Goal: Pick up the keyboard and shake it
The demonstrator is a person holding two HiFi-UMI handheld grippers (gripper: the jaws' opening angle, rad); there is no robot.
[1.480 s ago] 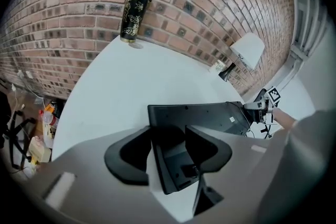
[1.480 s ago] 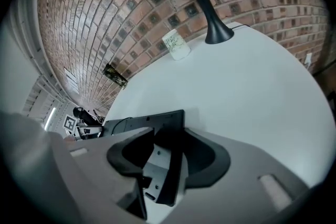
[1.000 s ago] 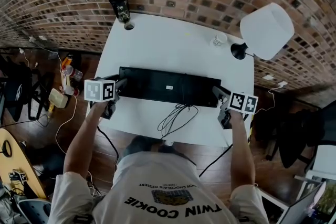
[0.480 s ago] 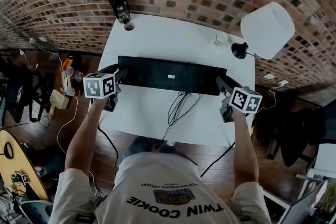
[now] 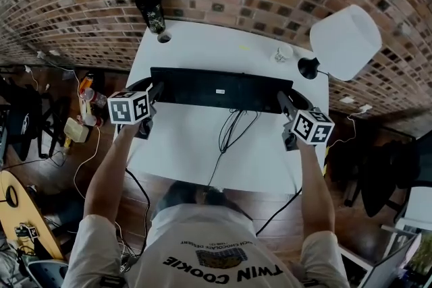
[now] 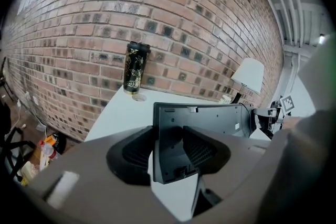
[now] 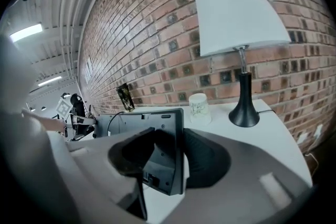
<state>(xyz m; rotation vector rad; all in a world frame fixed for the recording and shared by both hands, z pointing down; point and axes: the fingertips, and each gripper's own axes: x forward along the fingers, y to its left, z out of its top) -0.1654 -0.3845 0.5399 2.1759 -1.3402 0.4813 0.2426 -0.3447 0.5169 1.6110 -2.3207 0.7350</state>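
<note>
A black keyboard (image 5: 219,88) is held up above the white table (image 5: 202,50), its flat underside with a small white label facing the head camera. My left gripper (image 5: 154,92) is shut on its left end, my right gripper (image 5: 286,104) on its right end. In the left gripper view the keyboard (image 6: 202,120) stands on edge between the pads, with the jaws (image 6: 169,150) pressed on both faces. The right gripper view shows the keyboard's other end (image 7: 157,134) clamped the same way by that gripper (image 7: 169,157). The black cable (image 5: 228,135) hangs from the keyboard's middle and runs off the table's near edge.
A black patterned can (image 5: 152,10) stands at the table's far left corner by the brick wall. A small white cup (image 5: 283,52) and a lamp with a white shade (image 5: 344,40) stand at the far right. Bags and cables lie on the floor at the left (image 5: 77,125).
Both grippers have carried the keyboard away from me toward the wall and a little higher. The cable loop has been drawn out straighter on the table.
</note>
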